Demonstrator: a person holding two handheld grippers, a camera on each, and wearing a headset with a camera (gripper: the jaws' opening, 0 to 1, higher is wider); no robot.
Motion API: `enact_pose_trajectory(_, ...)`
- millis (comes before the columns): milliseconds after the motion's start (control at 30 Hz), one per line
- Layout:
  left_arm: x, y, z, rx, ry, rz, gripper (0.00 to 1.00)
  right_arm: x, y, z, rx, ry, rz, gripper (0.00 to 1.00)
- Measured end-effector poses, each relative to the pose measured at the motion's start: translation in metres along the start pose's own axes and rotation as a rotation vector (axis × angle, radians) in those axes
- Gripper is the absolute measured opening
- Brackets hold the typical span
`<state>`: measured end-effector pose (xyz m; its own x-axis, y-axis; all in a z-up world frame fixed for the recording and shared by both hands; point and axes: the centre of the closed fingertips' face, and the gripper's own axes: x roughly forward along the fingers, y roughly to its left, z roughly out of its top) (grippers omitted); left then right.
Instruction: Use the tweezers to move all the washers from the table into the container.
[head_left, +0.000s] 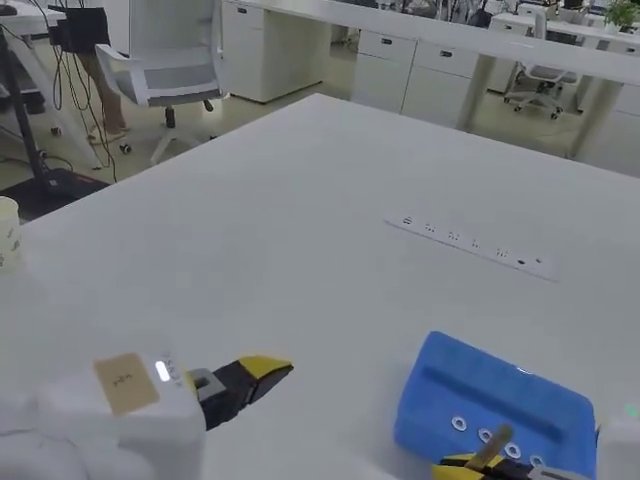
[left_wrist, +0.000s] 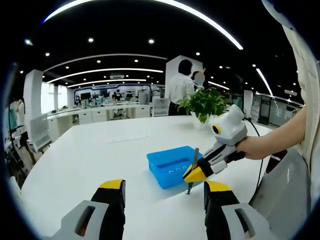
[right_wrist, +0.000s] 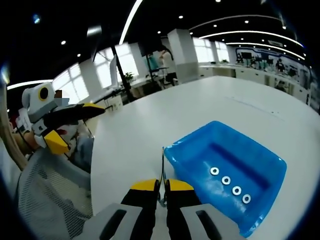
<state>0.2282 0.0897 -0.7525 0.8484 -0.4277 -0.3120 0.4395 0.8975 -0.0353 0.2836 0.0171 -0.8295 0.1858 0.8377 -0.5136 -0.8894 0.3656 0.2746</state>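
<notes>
A blue container (head_left: 520, 395) (left_wrist: 165, 162) (right_wrist: 250, 150) lies on the white table (head_left: 300, 230) at the near right. Several metal washers (head_left: 458, 424) (right_wrist: 225, 180) sit in a row on its floor. My right gripper (right_wrist: 161, 186) (head_left: 478, 462) (left_wrist: 196, 173) is shut on thin tweezers (right_wrist: 162, 167) (left_wrist: 194, 159), whose tips point over the table just beside the container's near rim. I cannot tell whether the tips hold anything. My left gripper (left_wrist: 165, 197) (head_left: 278, 371) (right_wrist: 82, 114) hovers open and empty to the left of the container.
A power socket strip (head_left: 470, 243) is set into the table beyond the container. A paper cup (head_left: 8, 232) stands at the far left edge. An office chair (head_left: 165, 70) and white desks lie behind. A person (left_wrist: 181, 87) and a potted plant (left_wrist: 202, 102) are past the table.
</notes>
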Motion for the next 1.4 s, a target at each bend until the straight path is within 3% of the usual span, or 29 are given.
enact_pose_trajectory(233, 0.001, -0.001, 0.001, 0.006, -0.003, -0.005, 0.63, -0.009, 0.004, 0.02, 0.113, -0.07, 0.026, 0.03)
enact_pose_trajectory(667, 0.0, 0.001, 0.002, 0.005, -0.012, 0.005, 0.63, -0.025, 0.009, 0.042, 0.154, -0.12, 0.034, 0.03)
enact_pose_trajectory(933, -0.001, 0.001, 0.004, 0.002, -0.02, 0.009, 0.62, -0.03, 0.009, 0.058, 0.136, -0.137, 0.032, 0.03)
enact_pose_trajectory(1167, -0.002, 0.002, 0.004, 0.003, -0.02, 0.009, 0.61, -0.033, -0.002, 0.073, 0.144, -0.166, 0.026, 0.03)
enact_pose_trajectory(1400, -0.002, 0.002, 0.004, 0.002, -0.022, 0.011, 0.61, -0.031, -0.023, 0.081, 0.205, -0.194, 0.013, 0.03)
